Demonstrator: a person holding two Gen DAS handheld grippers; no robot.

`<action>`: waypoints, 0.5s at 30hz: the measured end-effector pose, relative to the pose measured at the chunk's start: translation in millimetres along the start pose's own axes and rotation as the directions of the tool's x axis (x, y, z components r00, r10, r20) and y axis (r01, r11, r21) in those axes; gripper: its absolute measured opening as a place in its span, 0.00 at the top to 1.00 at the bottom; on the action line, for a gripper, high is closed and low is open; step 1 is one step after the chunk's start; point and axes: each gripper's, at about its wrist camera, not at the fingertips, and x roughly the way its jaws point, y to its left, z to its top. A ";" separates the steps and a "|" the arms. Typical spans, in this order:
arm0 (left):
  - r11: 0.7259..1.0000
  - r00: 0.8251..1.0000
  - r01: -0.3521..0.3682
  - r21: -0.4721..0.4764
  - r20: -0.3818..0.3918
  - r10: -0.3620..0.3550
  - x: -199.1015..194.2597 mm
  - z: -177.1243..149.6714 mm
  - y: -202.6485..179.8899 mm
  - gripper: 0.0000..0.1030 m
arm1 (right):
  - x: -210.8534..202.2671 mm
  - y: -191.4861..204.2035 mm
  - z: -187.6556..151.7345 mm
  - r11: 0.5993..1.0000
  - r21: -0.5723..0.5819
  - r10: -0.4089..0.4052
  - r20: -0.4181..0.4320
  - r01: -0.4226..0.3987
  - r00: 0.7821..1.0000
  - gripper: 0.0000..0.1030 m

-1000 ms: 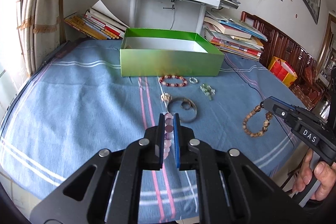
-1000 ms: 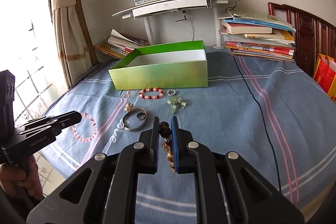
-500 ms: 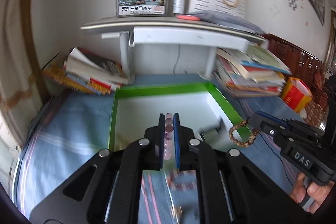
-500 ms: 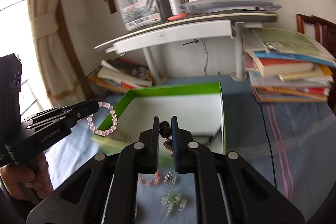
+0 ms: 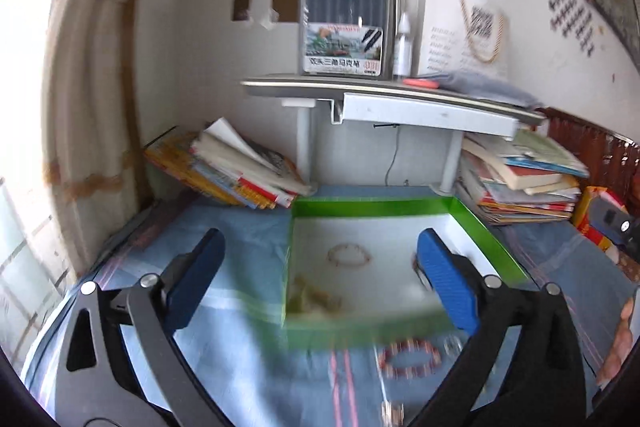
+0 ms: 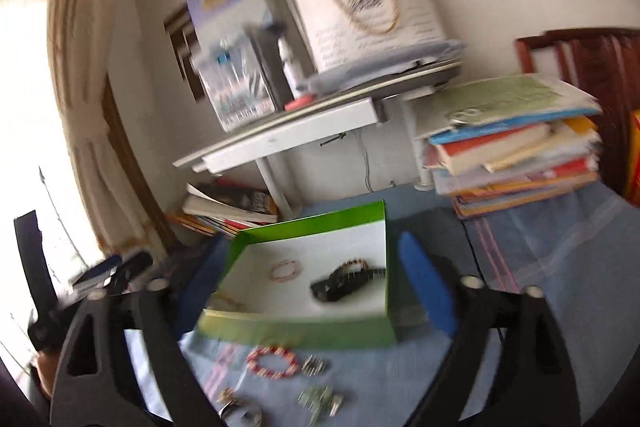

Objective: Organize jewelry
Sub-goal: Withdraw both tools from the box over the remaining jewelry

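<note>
Both tools are held above the green box (image 5: 384,211) with jaws opening and nothing between them: the left tool (image 5: 320,275) and the right tool (image 6: 312,279) are spread wide. Inside the box a pink bracelet (image 6: 285,270) is seen near the far left corner and a dark bracelet (image 6: 346,277) by the right wall. On the bed (image 6: 560,267), just before the box's near wall, a red bracelet (image 6: 273,361), small clips (image 6: 320,397) and a bangle (image 6: 240,413) are left. The task is judged partly done.
</note>
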 end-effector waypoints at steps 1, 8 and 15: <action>1.000 1.000 0.009 -0.006 -0.003 -0.009 -11.3 -7.4 1.4 0.06 | -17.2 1.1 -9.4 1.000 0.017 0.007 0.014 -0.007 1.000 0.07; 1.000 0.994 0.014 -0.026 -0.110 -0.017 -77.4 -80.5 4.9 0.05 | -79.9 38.5 -75.5 0.998 -0.065 -0.021 -0.039 0.019 0.999 0.07; 0.999 0.990 0.035 -0.022 -0.135 -0.038 -121.9 -122.1 -2.2 0.05 | -122.6 63.1 -111.6 0.987 -0.151 -0.054 -0.034 0.048 0.998 0.06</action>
